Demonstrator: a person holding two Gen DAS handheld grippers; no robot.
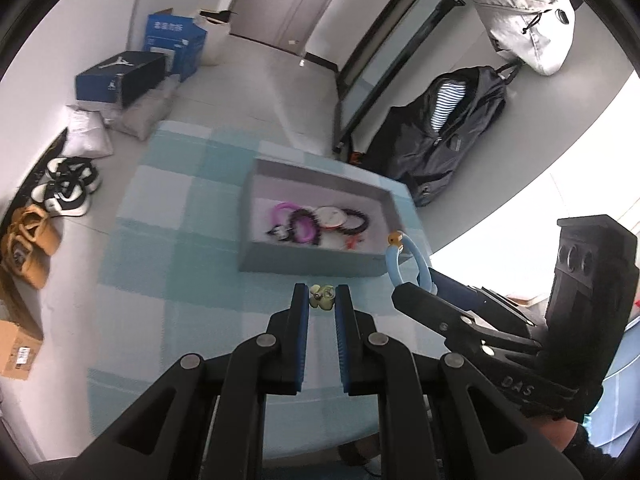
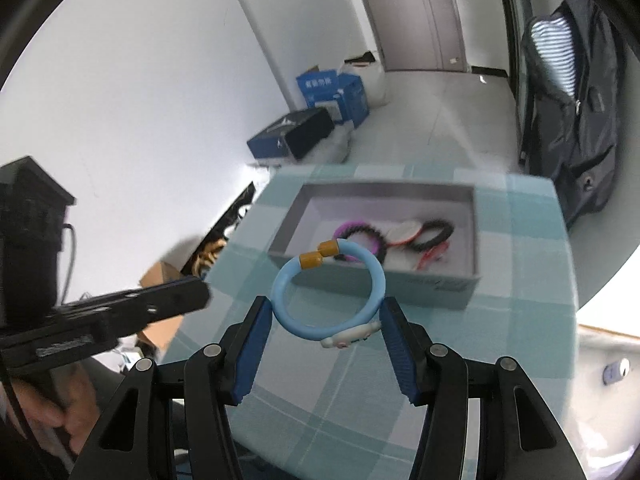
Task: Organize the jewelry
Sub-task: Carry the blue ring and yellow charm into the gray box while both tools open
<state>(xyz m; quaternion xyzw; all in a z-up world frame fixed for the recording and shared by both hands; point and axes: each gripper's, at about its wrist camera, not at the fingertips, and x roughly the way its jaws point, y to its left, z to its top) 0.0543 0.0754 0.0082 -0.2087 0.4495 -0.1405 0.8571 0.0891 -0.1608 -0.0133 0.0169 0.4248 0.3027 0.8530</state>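
Our left gripper is clamped on a small yellow-green charm, which sits pinched between the tips of the blue pads, above the checked cloth. Our right gripper is closed on a light blue bracelet: the ring spans the space between the two blue pads, touching each of them, and it stands up from the tips with its two mustard-coloured end caps at the top and a small white charm at the bottom. Seen from the left wrist, the same bracelet rises from the right gripper just beside the near right corner of the box.

Beyond both grippers lies a shallow grey box, open at the top, resting on a table covered with a pale blue and white checked cloth. Inside the box we see a pink ring, a purple bracelet, a round white piece, a dark beaded bracelet and something small and red, all bunched together.

Farther out, a dark backpack leans by the wall, a grey bag hangs above it, blue boxes stand on the floor, and shoes line the left side.
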